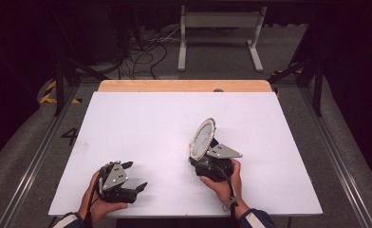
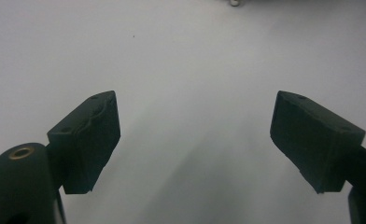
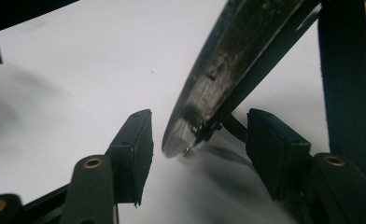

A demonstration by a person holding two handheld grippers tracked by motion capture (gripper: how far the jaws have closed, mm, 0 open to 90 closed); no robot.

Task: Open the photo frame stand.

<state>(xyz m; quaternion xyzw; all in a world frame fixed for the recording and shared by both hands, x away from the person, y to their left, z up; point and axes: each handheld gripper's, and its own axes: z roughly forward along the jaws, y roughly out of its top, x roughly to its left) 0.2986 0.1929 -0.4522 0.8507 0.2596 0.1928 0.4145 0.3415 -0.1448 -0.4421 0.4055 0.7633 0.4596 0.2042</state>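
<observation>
We see the left gripper (image 2: 195, 135) with jaws wide apart over the white table (image 2: 181, 56), holding nothing. In the right gripper (image 3: 200, 149), the round silver-rimmed mirror (image 3: 218, 70) stands tilted between parted fingers (image 3: 134, 140); contact is unclear.

Desk (image 1: 141, 123): white surface, bordered at the far edge by a light natural-wood strip (image 1: 184, 85). Mirror (image 1: 203, 137): oval, pale reflective face, rim set with a row of small white beads; its edge reads dark grey in the right gripper view. Left tool (image 1: 135, 176): black body and black jaws, grey plate on top. Right tool (image 1: 204, 159): black, with a grey three-cornered plate and brass-coloured fasteners. Floor (image 1: 27, 142): grey, with yellow-and-black hazard striping (image 1: 49, 92).
</observation>
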